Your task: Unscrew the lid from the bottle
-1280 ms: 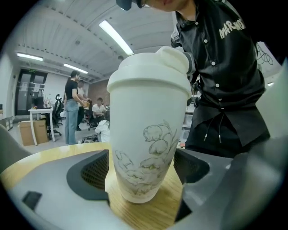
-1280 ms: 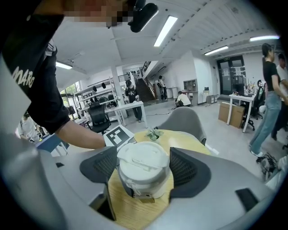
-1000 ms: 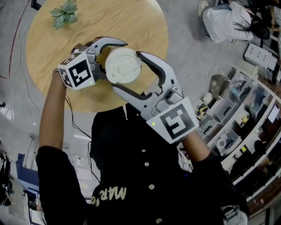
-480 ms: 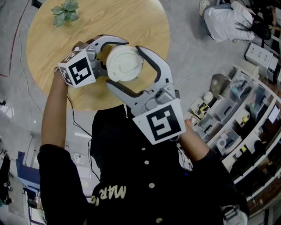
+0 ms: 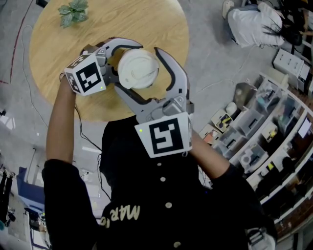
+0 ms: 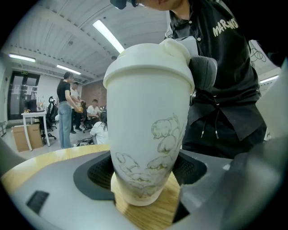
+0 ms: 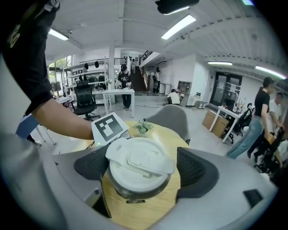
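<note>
open tabletop [image 5: 122, 29] past bottle [image 5: 138, 68], plant [image 5: 72, 13] seemingly clear

People [image 6: 64, 110] are standing among white desks [image 7: 118, 92] and office chairs [image 7: 85, 101] in an open-plan office-lab (strip lights [image 7: 177, 26] are glowing overhead); parts bins [image 5: 254, 122] are lining one side.

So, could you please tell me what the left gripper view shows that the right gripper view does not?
Only the left gripper view: the side of the cream plastic bottle, with a faint line drawing, and its base on the round wooden table, held by the left gripper. Only the right gripper view: the top of the white flip-top lid, between the opening jaws of the right gripper, with a gap beside it; a small green plant; the left gripper's marker cube. Both: the bottle, its lid and the table.
</note>
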`<state>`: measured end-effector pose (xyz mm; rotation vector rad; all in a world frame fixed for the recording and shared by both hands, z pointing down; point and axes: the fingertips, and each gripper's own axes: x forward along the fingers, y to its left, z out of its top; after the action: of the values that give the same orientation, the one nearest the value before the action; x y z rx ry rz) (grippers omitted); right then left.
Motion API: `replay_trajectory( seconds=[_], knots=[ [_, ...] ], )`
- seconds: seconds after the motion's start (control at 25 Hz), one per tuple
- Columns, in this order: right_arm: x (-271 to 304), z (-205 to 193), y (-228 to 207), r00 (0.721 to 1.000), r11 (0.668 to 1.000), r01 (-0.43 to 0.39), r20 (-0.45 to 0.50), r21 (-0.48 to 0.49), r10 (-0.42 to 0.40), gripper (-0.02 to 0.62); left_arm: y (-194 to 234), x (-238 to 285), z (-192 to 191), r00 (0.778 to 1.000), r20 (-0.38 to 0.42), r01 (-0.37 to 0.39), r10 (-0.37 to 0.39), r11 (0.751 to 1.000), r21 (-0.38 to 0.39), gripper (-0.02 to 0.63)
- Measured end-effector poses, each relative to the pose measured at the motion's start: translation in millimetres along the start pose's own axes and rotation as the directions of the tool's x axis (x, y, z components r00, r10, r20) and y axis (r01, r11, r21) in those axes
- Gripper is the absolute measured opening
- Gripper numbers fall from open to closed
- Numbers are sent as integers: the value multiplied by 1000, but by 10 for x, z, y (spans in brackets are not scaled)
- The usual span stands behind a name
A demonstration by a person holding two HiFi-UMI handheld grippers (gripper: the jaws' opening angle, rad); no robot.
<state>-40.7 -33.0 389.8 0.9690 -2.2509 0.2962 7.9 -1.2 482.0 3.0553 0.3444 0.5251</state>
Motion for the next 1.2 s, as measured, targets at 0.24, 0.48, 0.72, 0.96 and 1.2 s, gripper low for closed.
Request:
replay_trajectory(
  seconds=[0.24,0.48,0.72,0.96,1.2],
  knots=[
    [58,-55,31,998,998,-56,-27,7,56,452,3,1,-9,1000,-4,2,-2,1000,2,380],
    [53,-22,74,992,990,-126,-16,-69,126,448,-4,-10,-4,1000,-14,8,-8,1000,16,377],
    [25,-21,153,948,916,-317,-36,-247,318,449,-11,-1,-1,1000,-16,15,-15,1000,15,377],
    [-32,-94,224,850,764,-510,-97,-395,518,449,-10,4,-10,1000,-16,15,-15,1000,12,377],
    [-81,-109,272,718,559,-643,-159,-523,678,451,5,-6,-16,1000,-19,12,-11,1000,9,377]
  ],
)
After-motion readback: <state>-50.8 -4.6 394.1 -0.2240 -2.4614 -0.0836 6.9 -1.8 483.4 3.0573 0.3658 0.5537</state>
